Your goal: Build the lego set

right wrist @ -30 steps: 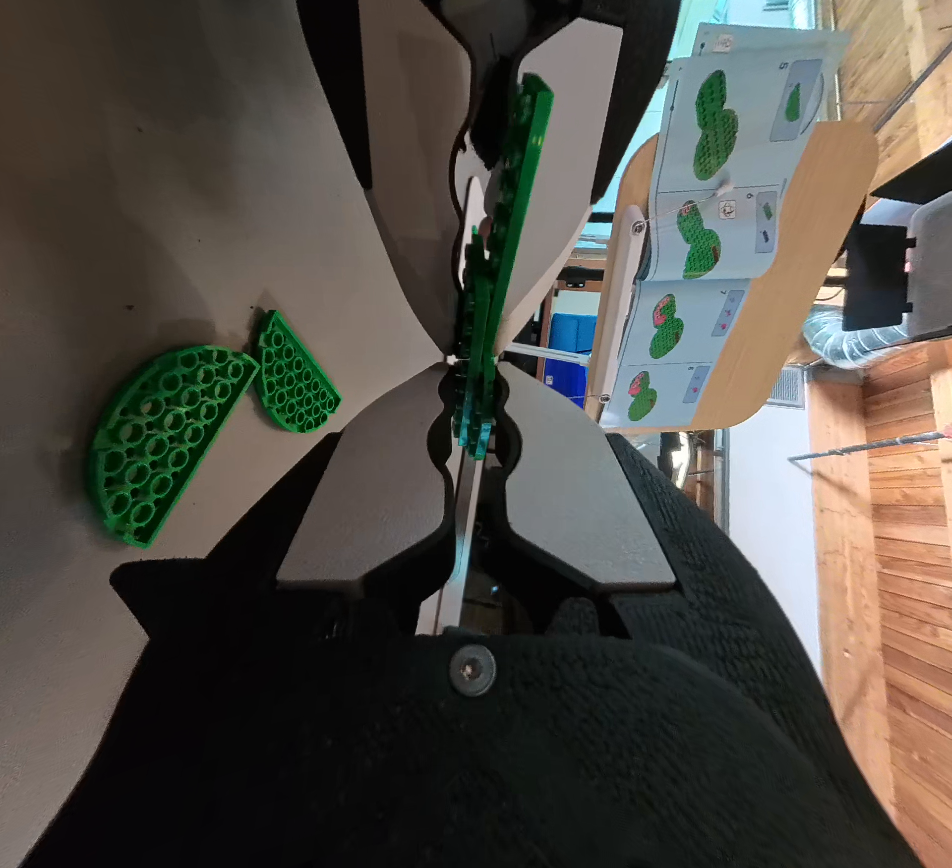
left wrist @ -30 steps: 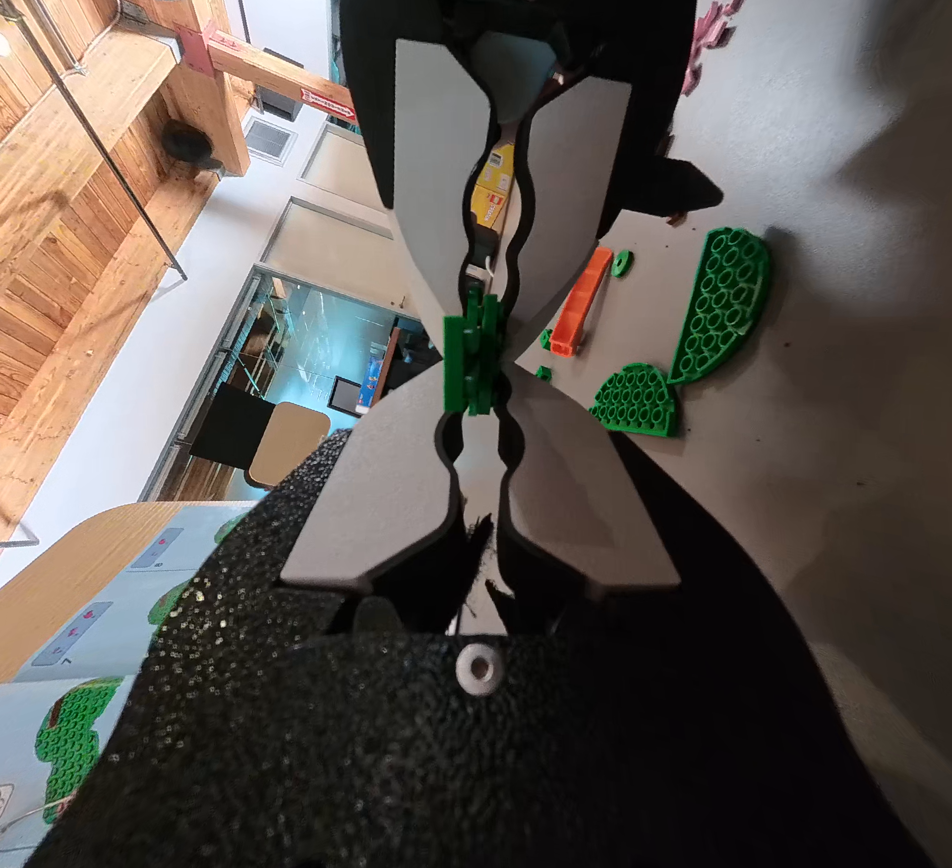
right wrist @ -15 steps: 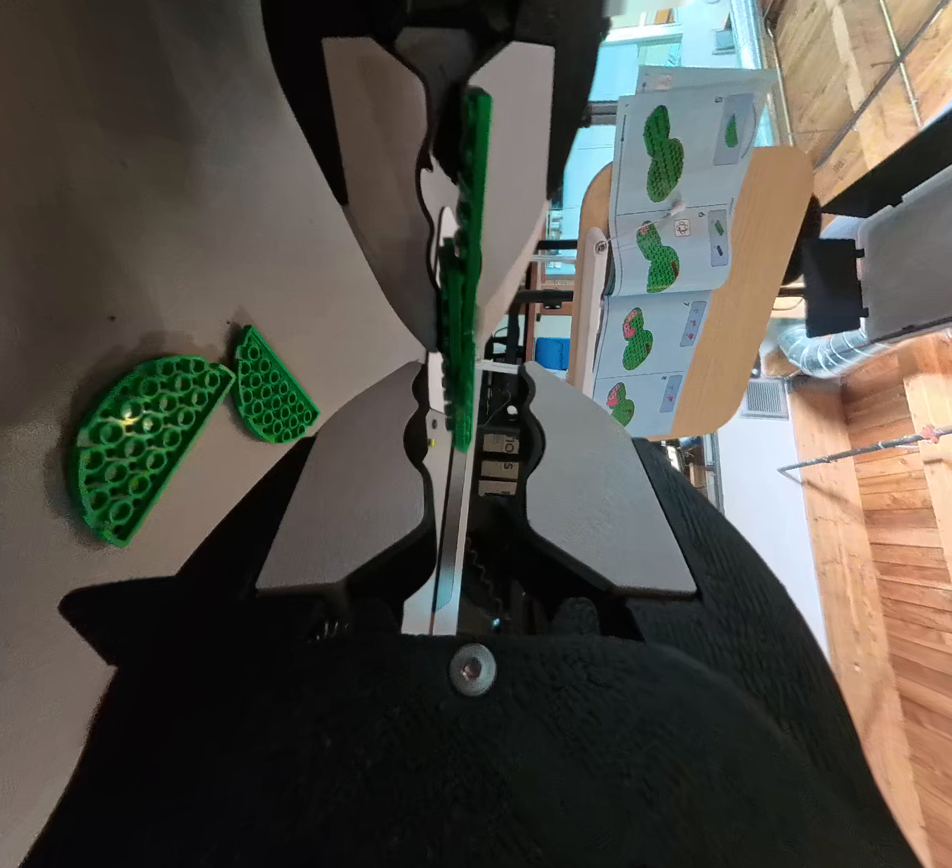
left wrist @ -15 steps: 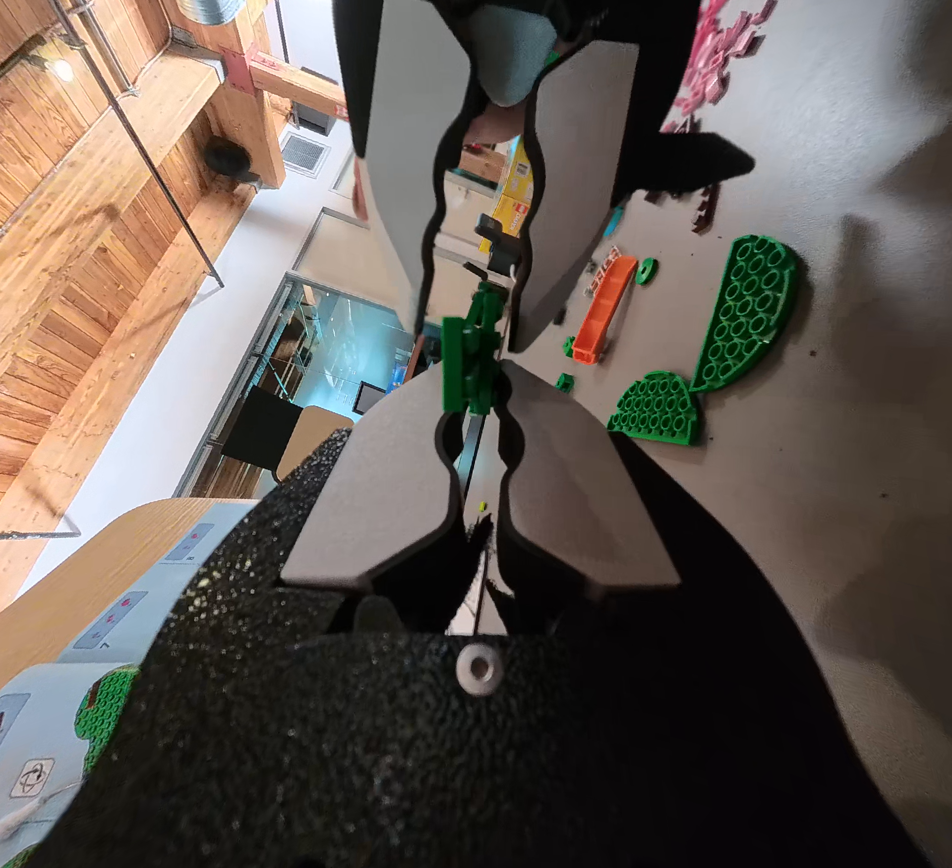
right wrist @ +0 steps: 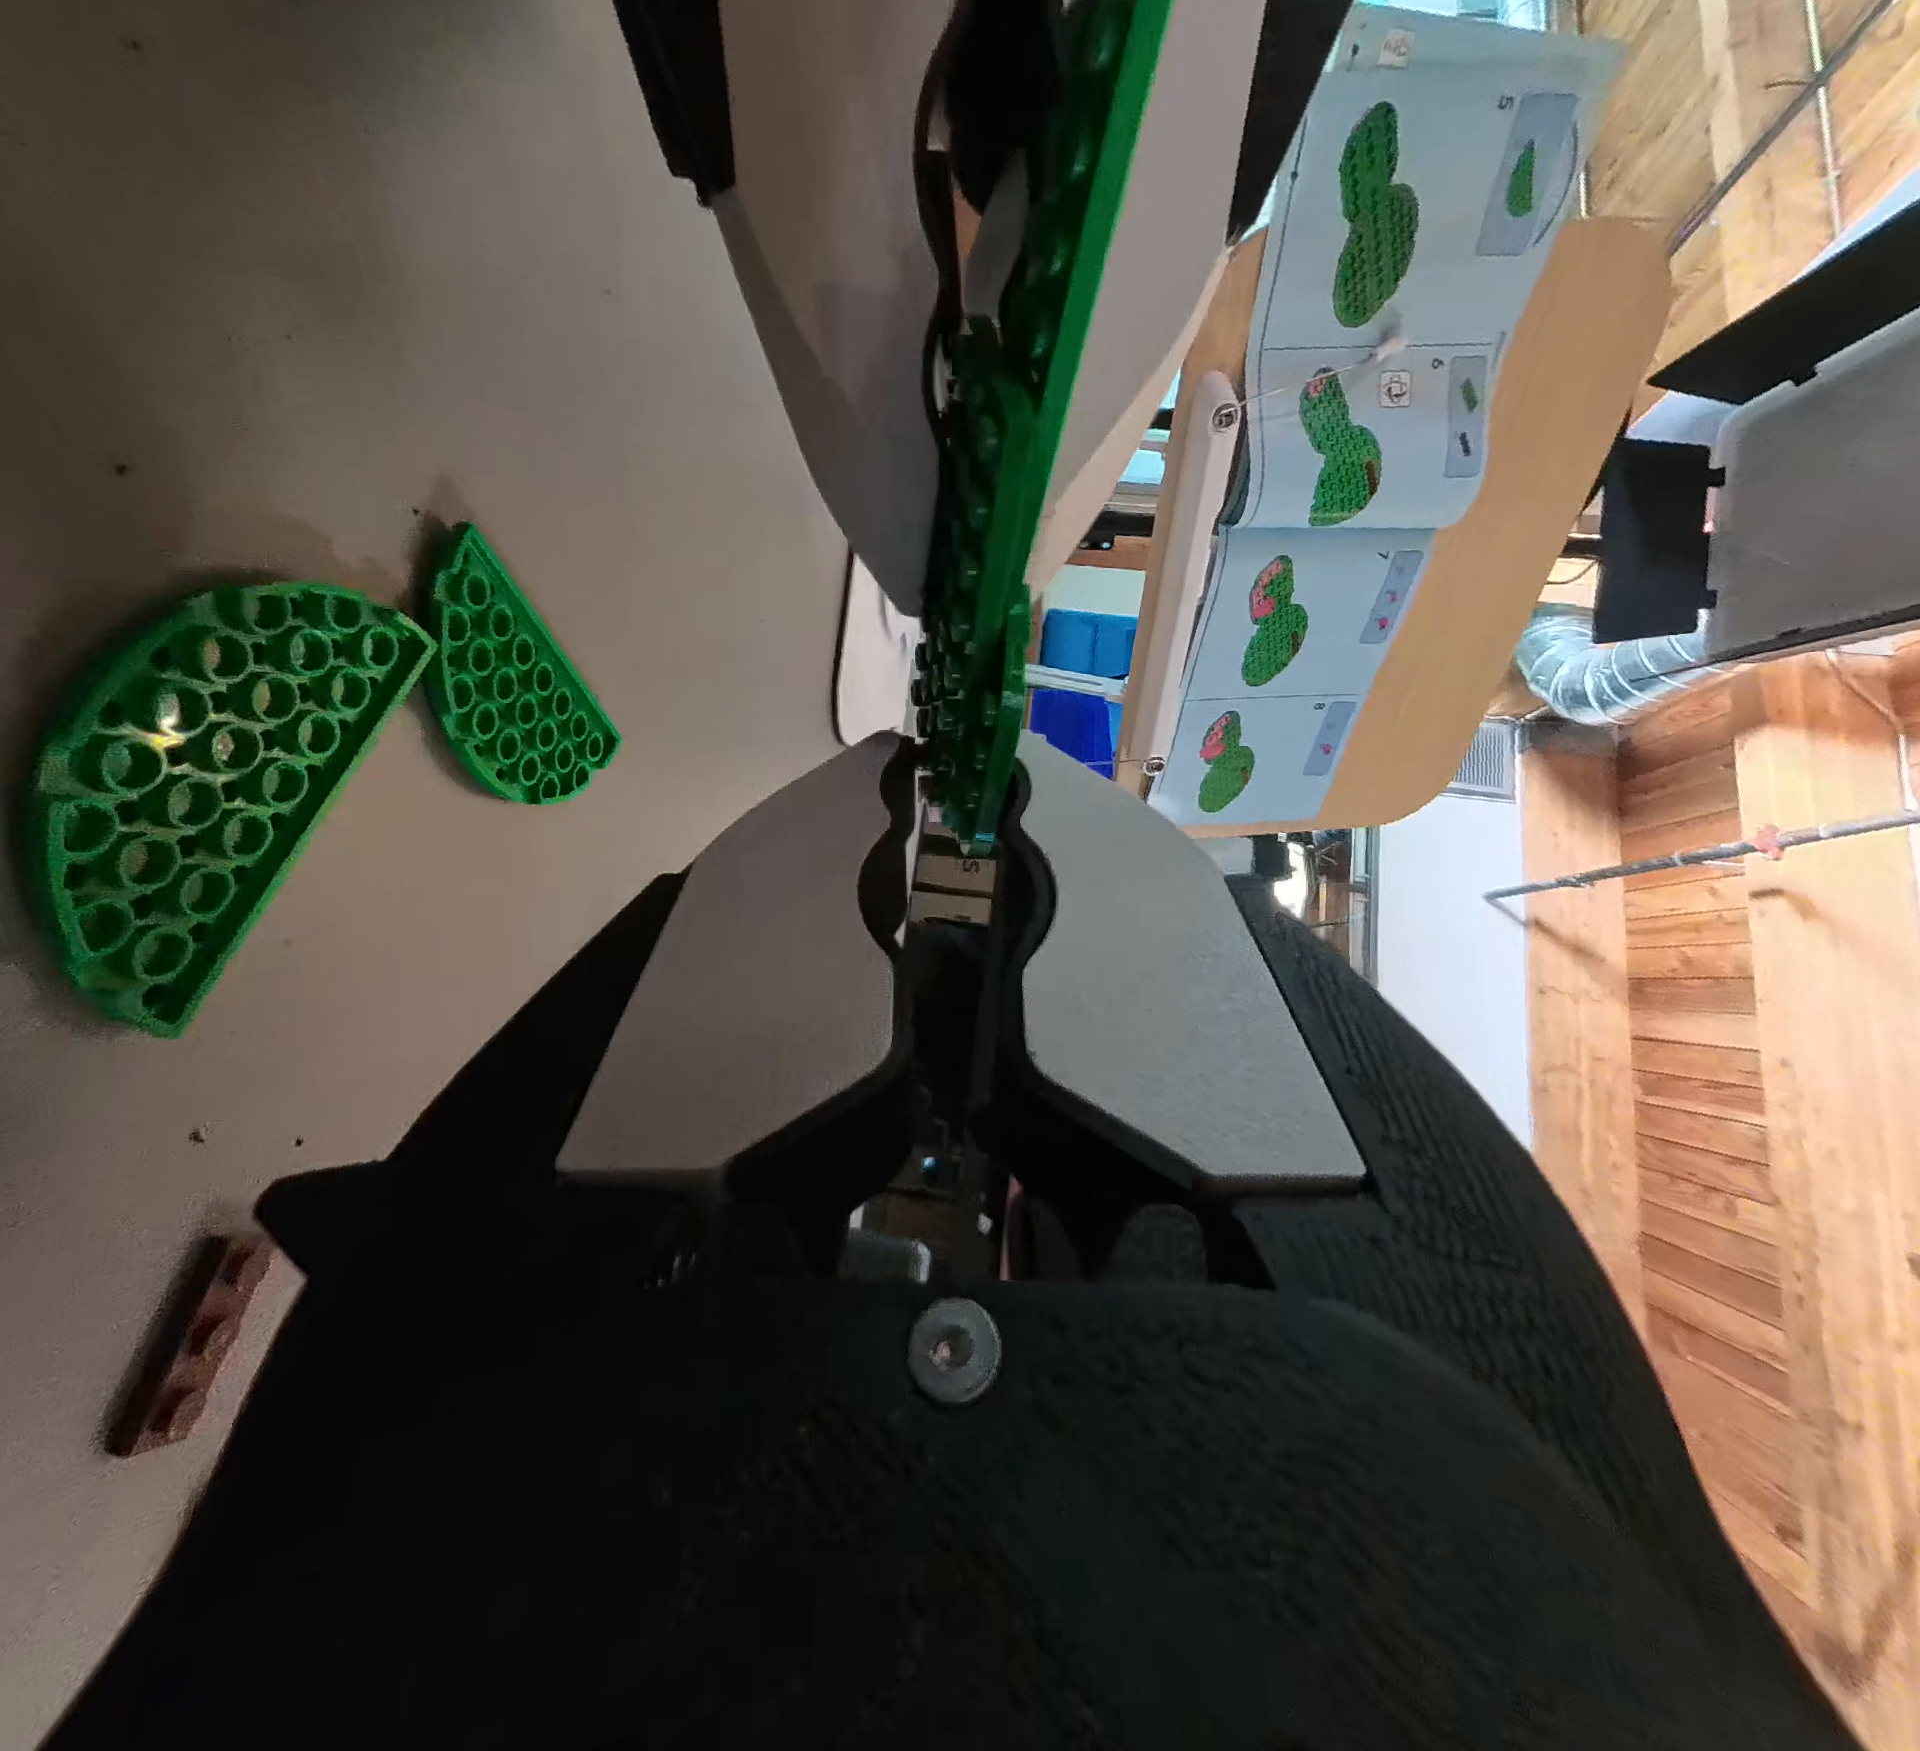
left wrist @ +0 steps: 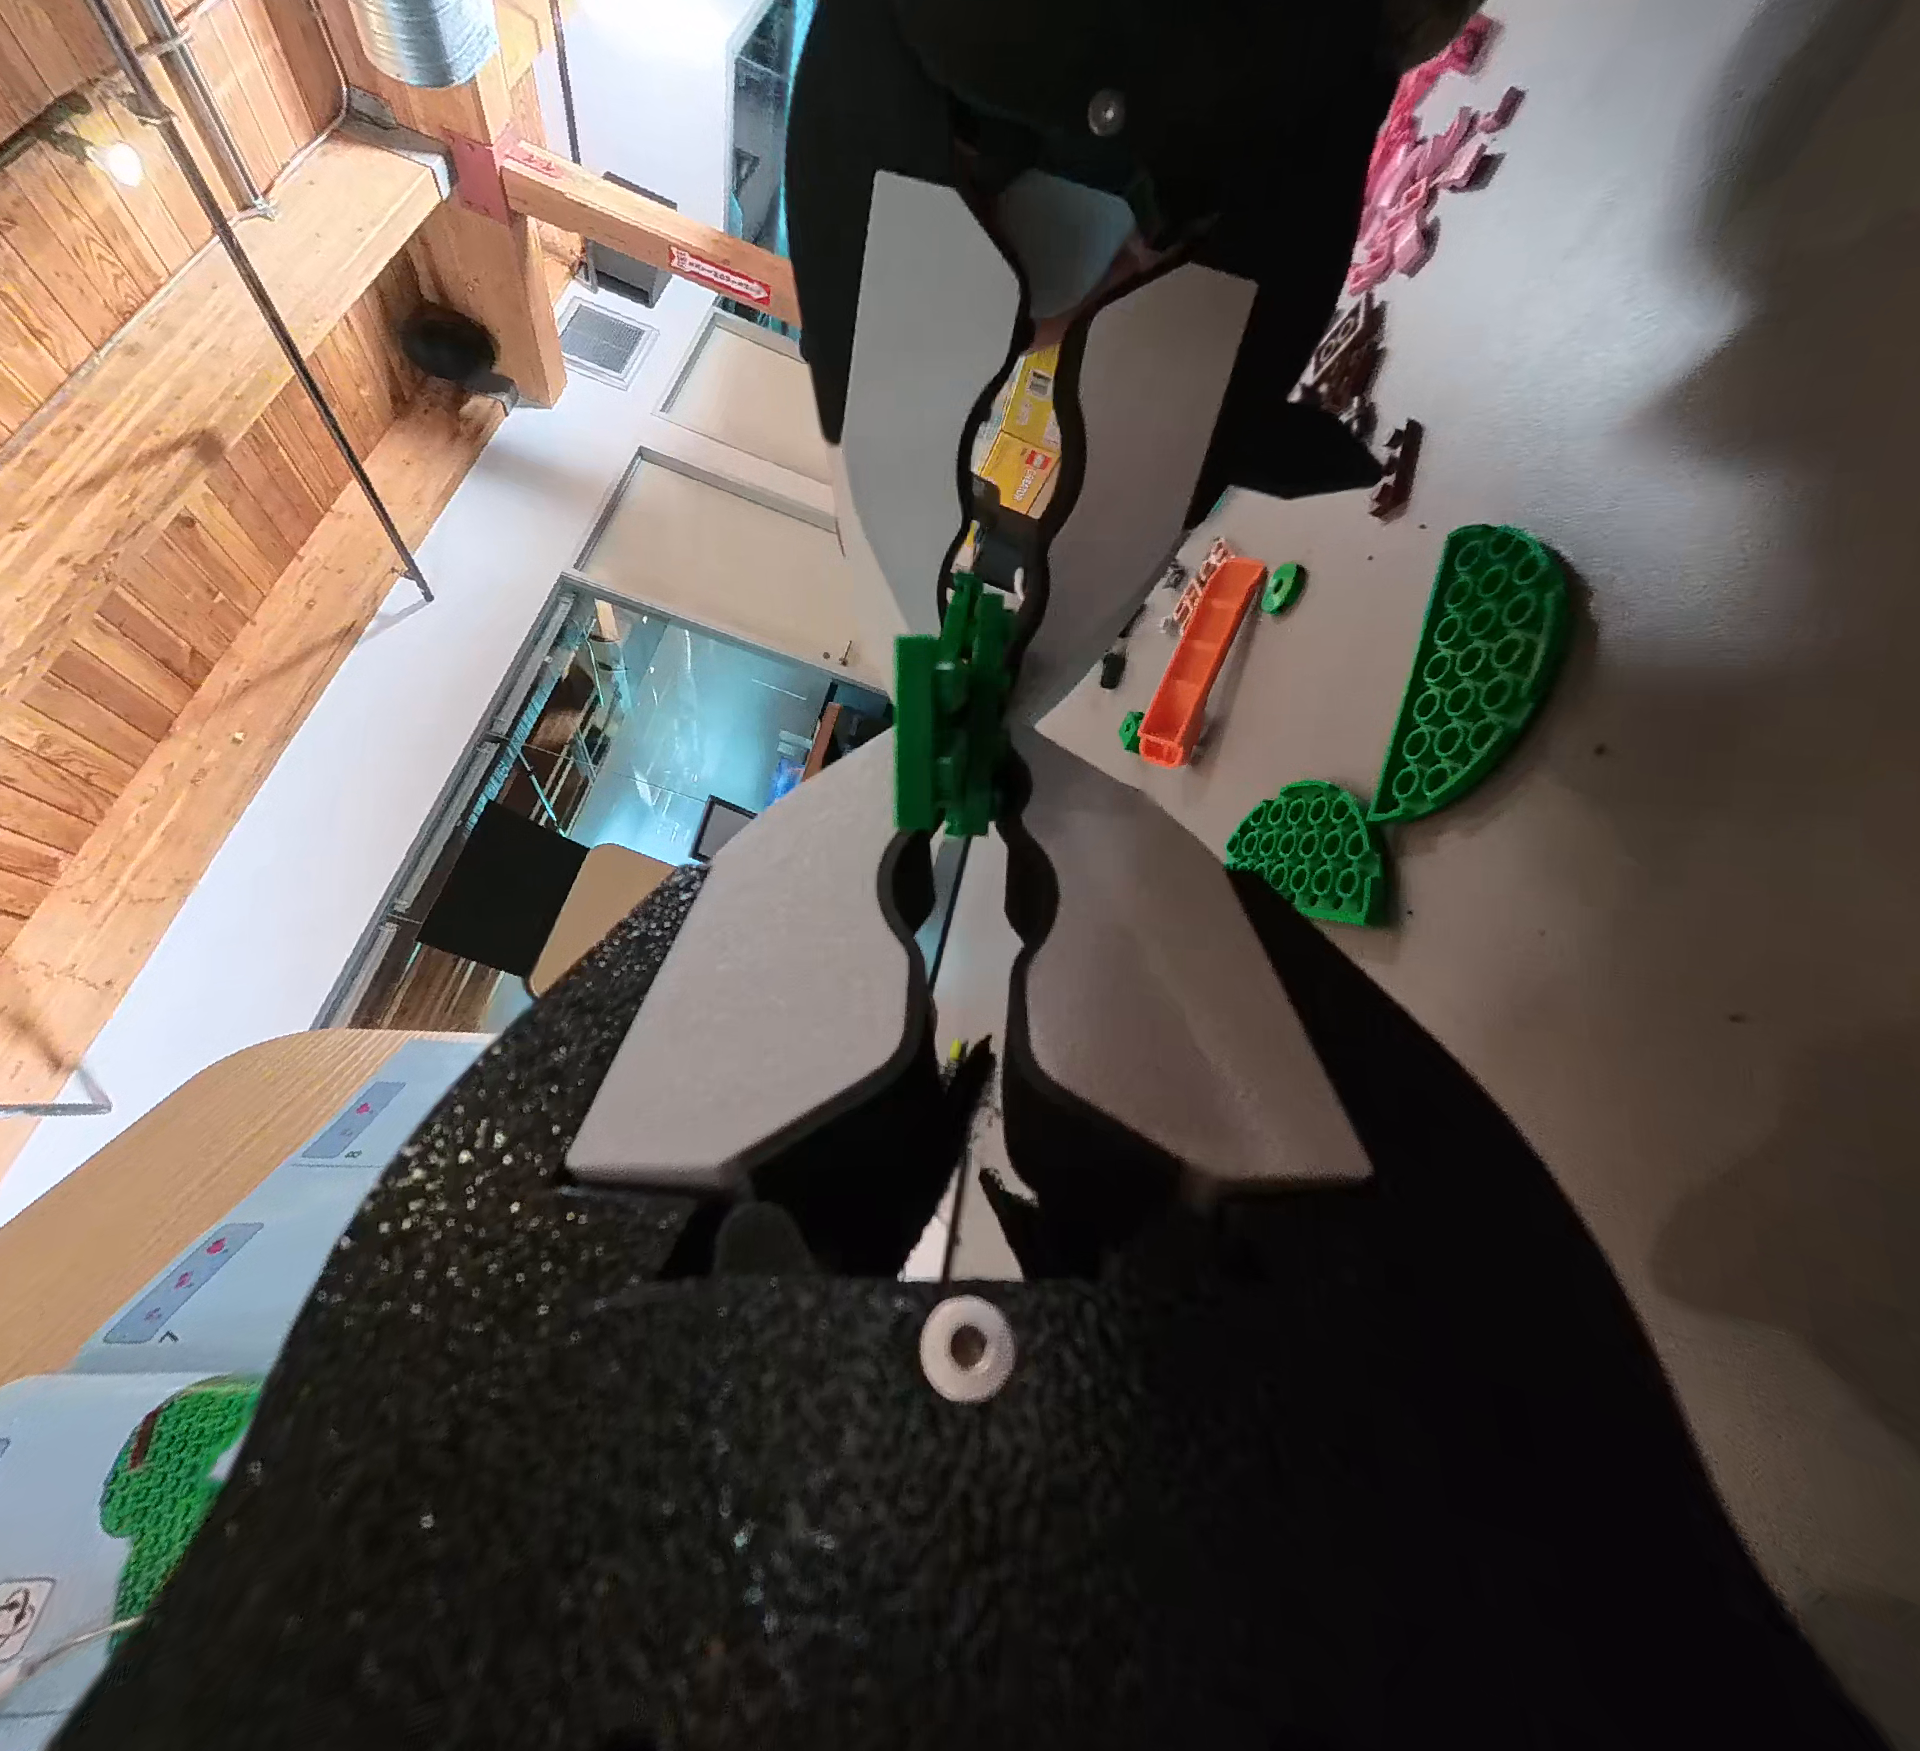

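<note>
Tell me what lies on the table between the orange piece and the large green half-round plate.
In the left wrist view, a small round green piece lies between the orange piece and the large green half-round plate.

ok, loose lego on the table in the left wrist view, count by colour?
Green half-round plates: 2
Small green bits: 2
Orange piece: 1
Pink pile: too jumbled to count
Dark pieces: unclear
Total countable: 5
</note>
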Demonstrator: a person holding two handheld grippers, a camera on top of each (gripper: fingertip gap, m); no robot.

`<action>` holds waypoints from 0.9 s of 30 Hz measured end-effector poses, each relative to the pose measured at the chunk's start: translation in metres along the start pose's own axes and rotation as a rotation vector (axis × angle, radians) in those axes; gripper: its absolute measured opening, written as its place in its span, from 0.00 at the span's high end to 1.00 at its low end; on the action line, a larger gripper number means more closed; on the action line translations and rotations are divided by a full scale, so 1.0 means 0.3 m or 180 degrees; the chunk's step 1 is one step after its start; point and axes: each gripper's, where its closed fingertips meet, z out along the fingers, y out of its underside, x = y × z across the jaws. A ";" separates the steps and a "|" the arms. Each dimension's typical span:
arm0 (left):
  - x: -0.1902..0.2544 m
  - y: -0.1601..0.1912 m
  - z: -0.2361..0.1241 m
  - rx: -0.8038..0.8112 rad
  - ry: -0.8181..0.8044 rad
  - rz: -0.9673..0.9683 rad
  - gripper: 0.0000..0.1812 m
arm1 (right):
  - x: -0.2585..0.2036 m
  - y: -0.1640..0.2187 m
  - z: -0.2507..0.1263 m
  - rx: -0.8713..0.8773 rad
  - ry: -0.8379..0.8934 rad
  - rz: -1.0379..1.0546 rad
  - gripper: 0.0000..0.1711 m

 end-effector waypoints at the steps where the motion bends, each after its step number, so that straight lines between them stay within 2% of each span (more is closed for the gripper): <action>1: 0.001 0.000 -0.001 -0.0002 0.0000 0.0027 0.95 | -0.001 -0.001 0.000 -0.0004 -0.0008 -0.0015 0.93; 13: 0.003 0.006 0.001 -0.0037 0.0003 0.0080 0.95 | -0.011 0.003 0.004 -0.0074 -0.0159 0.0174 0.96; 18: 0.001 0.014 0.005 -0.0065 0.0034 -0.0116 0.95 | -0.006 -0.038 -0.001 0.0139 -0.0018 0.0131 0.86; 21: 0.004 0.015 0.005 -0.0068 0.0057 -0.0130 0.95 | 0.001 -0.051 0.000 0.0146 0.0048 0.0071 0.91; 27: -0.007 0.015 0.001 -0.0074 -0.0004 -0.0049 0.95 | 0.009 -0.054 0.001 0.0122 0.0086 0.0096 0.96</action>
